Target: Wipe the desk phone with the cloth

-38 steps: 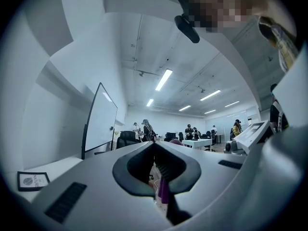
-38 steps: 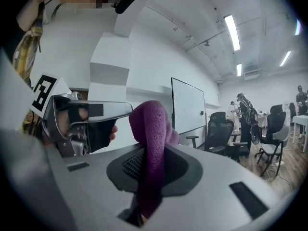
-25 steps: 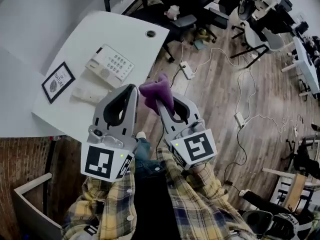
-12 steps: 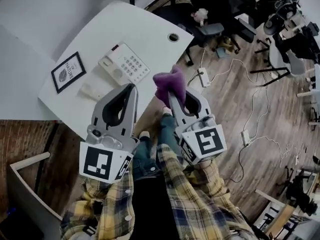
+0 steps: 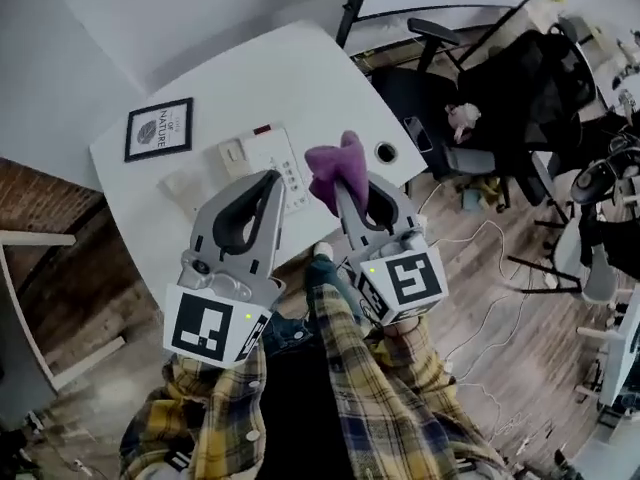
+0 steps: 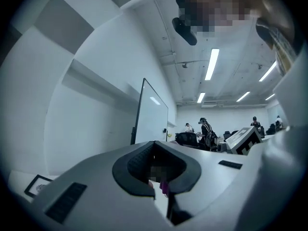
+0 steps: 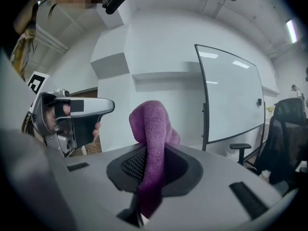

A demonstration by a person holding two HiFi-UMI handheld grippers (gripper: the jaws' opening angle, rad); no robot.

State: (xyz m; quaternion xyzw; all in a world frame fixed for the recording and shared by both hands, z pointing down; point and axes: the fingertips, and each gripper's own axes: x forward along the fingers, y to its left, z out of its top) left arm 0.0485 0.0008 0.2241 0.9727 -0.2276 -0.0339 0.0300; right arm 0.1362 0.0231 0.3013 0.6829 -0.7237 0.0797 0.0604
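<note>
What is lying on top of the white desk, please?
A framed picture, a desk phone and a round cable hole show on the desk. The left hand-held gripper covers the phone's near part.

Purple cloth point(image 5: 335, 171), white desk phone point(image 5: 260, 155)

My cloth point(image 7: 150, 143) reads as purple terry, nappy and matt. The left gripper point(image 5: 268, 180) and right gripper point(image 5: 347, 188) are smooth matt grey plastic, with black ribbed pads point(image 7: 131, 166). The desk point(image 5: 250, 78) is white, smooth and matt; the phone point(image 5: 255, 158), pale plastic; the floor point(image 5: 480, 268), wood planks.
</note>
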